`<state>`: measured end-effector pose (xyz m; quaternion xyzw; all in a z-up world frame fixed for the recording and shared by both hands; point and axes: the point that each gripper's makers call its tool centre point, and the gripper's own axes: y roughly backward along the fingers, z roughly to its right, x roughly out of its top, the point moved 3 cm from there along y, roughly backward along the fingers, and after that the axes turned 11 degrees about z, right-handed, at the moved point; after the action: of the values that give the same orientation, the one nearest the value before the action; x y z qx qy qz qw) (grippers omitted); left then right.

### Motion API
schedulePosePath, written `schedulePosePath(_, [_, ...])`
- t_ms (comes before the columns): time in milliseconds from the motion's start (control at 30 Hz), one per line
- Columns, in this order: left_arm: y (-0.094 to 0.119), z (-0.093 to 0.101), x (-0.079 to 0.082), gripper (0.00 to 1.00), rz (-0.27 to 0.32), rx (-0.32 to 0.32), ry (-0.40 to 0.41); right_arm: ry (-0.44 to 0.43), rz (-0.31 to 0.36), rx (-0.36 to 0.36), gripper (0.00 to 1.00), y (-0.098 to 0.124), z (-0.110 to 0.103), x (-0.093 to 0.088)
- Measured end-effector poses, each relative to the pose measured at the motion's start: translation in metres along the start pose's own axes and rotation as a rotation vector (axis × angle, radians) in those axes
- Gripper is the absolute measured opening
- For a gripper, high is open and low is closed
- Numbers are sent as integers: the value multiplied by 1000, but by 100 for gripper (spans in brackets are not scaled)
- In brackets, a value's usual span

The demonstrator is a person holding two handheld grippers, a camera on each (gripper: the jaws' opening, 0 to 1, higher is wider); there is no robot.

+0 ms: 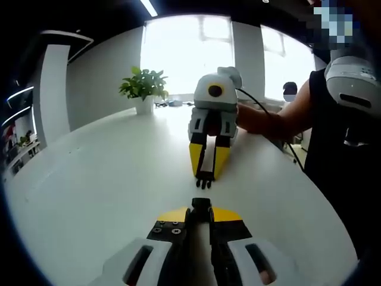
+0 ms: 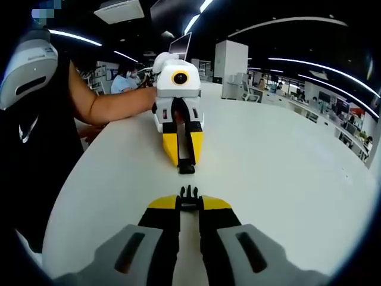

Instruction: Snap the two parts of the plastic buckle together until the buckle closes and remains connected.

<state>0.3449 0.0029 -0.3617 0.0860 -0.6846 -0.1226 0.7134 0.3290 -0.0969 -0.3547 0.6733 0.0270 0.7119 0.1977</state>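
Note:
On the white table my two grippers face each other tip to tip. My left gripper is shut on the black socket half of the buckle, which also juts from its yellow tips. My right gripper is shut on the black pronged half, whose prongs point at the socket. From the left gripper view, the right gripper holds those prongs just above the tabletop. A short gap of bare table separates the two halves. They are roughly in line.
A potted green plant stands at the table's far edge by a bright window. A person's arm holds the right gripper, with a black cable trailing. The person's torso stands close to the table's edge. Office desks and people lie beyond.

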Motion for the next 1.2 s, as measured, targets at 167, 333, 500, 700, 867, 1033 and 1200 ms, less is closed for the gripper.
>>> schedulePosePath(167, [-1,2,0,9,1,-10,-1,6,1,1,11,-1,0,0])
schedulePosePath(333, [-3,3,0,9,3,-8,2,3,3,4,11,-2,0,1])
schedulePosePath(500, [-4,3,0,9,3,-8,12,-3,9,12,11,-4,-2,1])
schedulePosePath(700, [-5,5,0,9,4,-13,13,-1,39,5,10,-5,-1,8])
schedulePosePath(867, [-6,5,1,9,7,-12,15,2,25,8,10,-6,-2,5])
schedulePosePath(1033, [-6,7,1,9,6,-14,15,3,14,14,11,-7,-3,3])
schedulePosePath(1200, [-7,7,2,9,9,-16,13,5,15,13,11,-8,-2,2])
